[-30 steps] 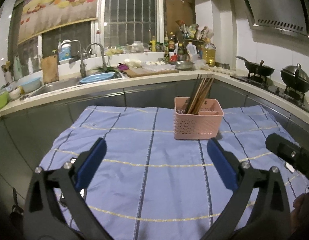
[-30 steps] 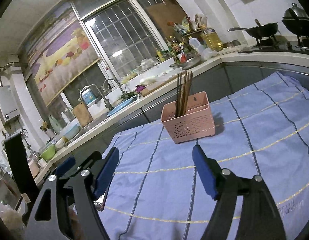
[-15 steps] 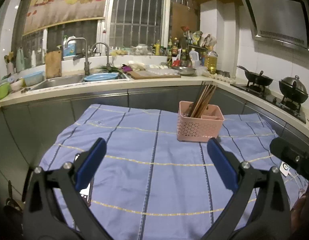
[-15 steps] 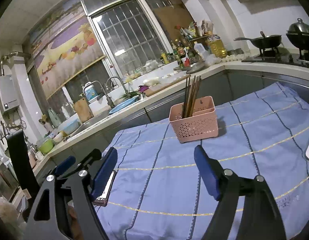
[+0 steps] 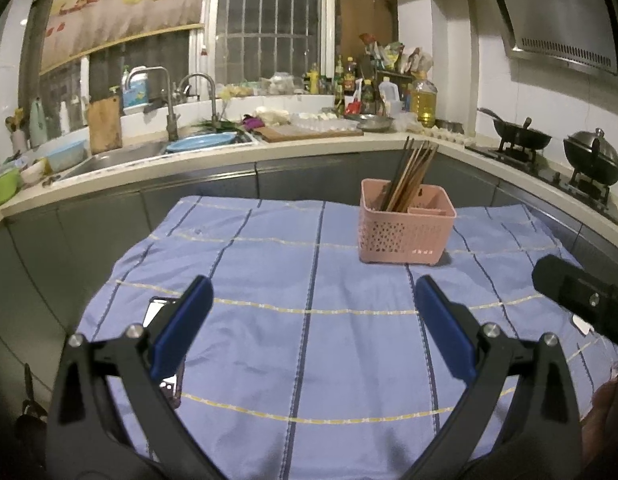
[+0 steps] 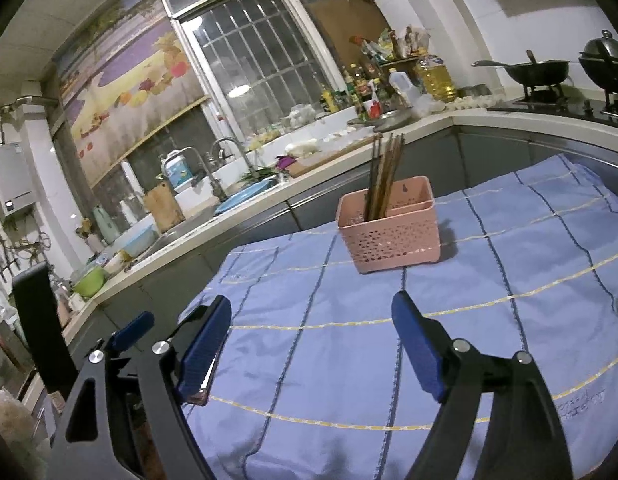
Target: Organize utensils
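A pink perforated basket (image 5: 407,232) (image 6: 389,236) stands on the blue striped cloth (image 5: 309,320) toward its far side. Several brown chopsticks (image 5: 409,176) (image 6: 383,176) stand upright in its left compartment. My left gripper (image 5: 311,286) hangs open over the near part of the cloth, well short of the basket, with nothing between its blue pads. My right gripper (image 6: 312,302) is also short of the basket; its jaws are opening and hold nothing. The left gripper's blue tip (image 6: 129,332) shows at the right wrist view's lower left.
A phone (image 5: 161,308) lies on the cloth's near left corner under the left finger. The counter behind carries a sink (image 5: 121,156), cutting board (image 5: 309,132) and bottles (image 5: 423,100). A wok (image 5: 517,138) and a pot (image 5: 593,160) sit on the stove at right.
The right gripper's jaws have spread a little wider. Both hands stay about where they were, and the basket and chopsticks have not moved.
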Available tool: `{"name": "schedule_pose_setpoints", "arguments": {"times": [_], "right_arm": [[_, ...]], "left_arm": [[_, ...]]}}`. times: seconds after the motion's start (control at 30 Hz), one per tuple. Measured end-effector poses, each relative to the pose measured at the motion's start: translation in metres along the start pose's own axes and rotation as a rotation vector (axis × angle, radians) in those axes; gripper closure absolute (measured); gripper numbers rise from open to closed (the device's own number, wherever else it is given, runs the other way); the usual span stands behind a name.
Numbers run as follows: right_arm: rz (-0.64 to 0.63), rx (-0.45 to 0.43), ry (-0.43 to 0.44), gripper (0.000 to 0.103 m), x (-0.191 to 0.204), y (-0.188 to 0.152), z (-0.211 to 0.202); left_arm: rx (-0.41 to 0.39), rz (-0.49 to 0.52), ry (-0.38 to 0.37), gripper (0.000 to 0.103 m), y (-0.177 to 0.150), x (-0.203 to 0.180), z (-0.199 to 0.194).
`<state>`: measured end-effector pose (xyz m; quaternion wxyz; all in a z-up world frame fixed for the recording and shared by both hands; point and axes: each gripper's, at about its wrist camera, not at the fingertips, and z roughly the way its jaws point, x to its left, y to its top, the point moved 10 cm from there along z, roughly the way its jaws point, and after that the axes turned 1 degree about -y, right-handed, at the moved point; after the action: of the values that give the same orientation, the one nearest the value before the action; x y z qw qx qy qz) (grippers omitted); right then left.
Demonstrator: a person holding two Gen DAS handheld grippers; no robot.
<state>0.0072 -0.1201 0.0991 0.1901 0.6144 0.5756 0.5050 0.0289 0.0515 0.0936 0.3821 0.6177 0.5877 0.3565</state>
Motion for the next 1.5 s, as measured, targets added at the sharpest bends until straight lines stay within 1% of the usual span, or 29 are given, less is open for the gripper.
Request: {"name": "schedule_pose_setpoints", "arguments": {"times": [0.1,0.33,0.67,0.87,1.1,1.5], "right_arm": [[0.011,0.017,-0.019,0.021,-0.008,-0.003,0.007],[0.024,0.078,-0.057,0.02,-0.029,-0.013,0.03],[0.077,0.163,-0.056,0.02,-0.057,-0.023,0.063],[0.088,0.205,-0.05,0.02,-0.066,-0.033,0.078],[0.107,0.246,-0.043,0.02,-0.076,-0.041,0.089],[0.119,0.252,-0.042,0.02,-0.082,-0.04,0.091]], "left_arm": [[0.018,0.005,0.001,0.006,-0.003,-0.003,0.007],[0.088,0.013,0.01,0.006,-0.017,-0.008,0.035],[0.169,0.032,0.017,0.006,-0.034,-0.016,0.073],[0.211,0.045,0.04,0.006,-0.044,-0.017,0.092],[0.242,0.063,0.061,0.006,-0.054,-0.02,0.105],[0.249,0.083,0.079,0.006,-0.056,-0.027,0.11]]}}
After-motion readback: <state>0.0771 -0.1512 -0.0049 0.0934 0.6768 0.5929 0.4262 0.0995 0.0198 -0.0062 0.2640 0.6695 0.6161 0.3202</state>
